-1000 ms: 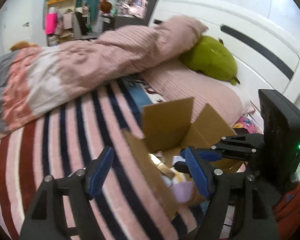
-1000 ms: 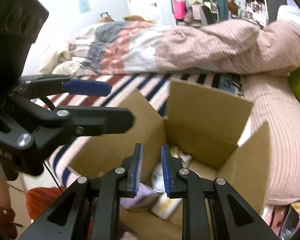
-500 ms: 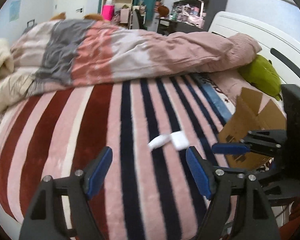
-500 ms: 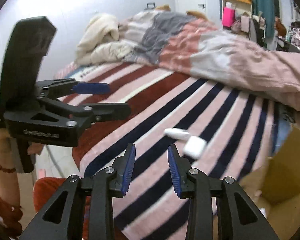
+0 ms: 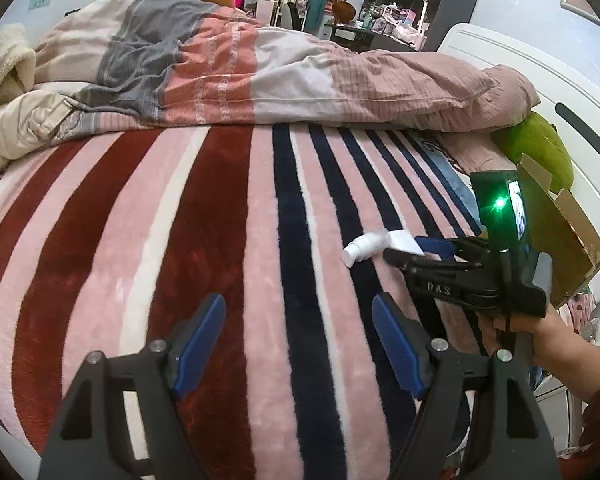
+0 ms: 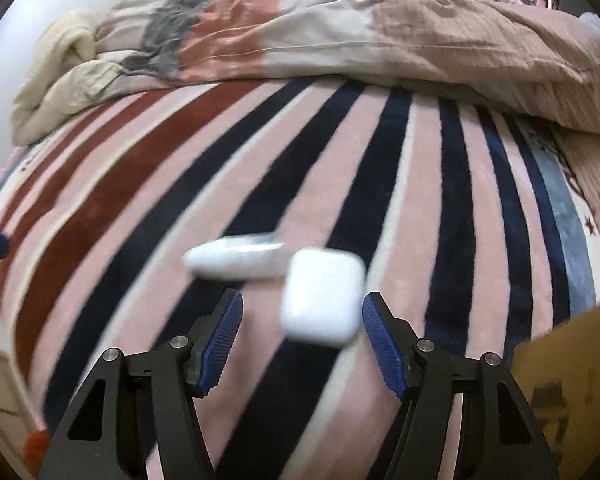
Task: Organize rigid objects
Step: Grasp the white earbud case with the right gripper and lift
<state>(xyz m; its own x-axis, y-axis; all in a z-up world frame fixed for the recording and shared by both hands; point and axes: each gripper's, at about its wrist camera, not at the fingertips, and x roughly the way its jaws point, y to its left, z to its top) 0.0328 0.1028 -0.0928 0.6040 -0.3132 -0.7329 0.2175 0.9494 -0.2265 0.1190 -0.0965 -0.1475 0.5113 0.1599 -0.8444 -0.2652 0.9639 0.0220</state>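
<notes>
A white earbud case [image 6: 322, 296] and a small white bottle [image 6: 234, 258] lie side by side on the striped blanket [image 6: 340, 160]. My right gripper [image 6: 302, 320] is open, low over the blanket, with the case between its blue pads [image 6: 380, 340]. In the left wrist view the bottle [image 5: 364, 246] and the case [image 5: 404, 242] lie right of centre, with the right gripper [image 5: 416, 254] reaching at the case. My left gripper [image 5: 298, 340] is open and empty, above bare blanket, well short of them.
A cardboard box [image 5: 568, 236] stands at the right of the bed; its flap shows in the right wrist view [image 6: 572, 380]. A bunched duvet [image 5: 260, 72] lies across the back. A green plush [image 5: 544, 148] rests by the white headboard [image 5: 540, 76].
Both grippers swung from the cardboard box to the open blanket. My right gripper opened wide and came close around the white case. The left gripper stayed open.
</notes>
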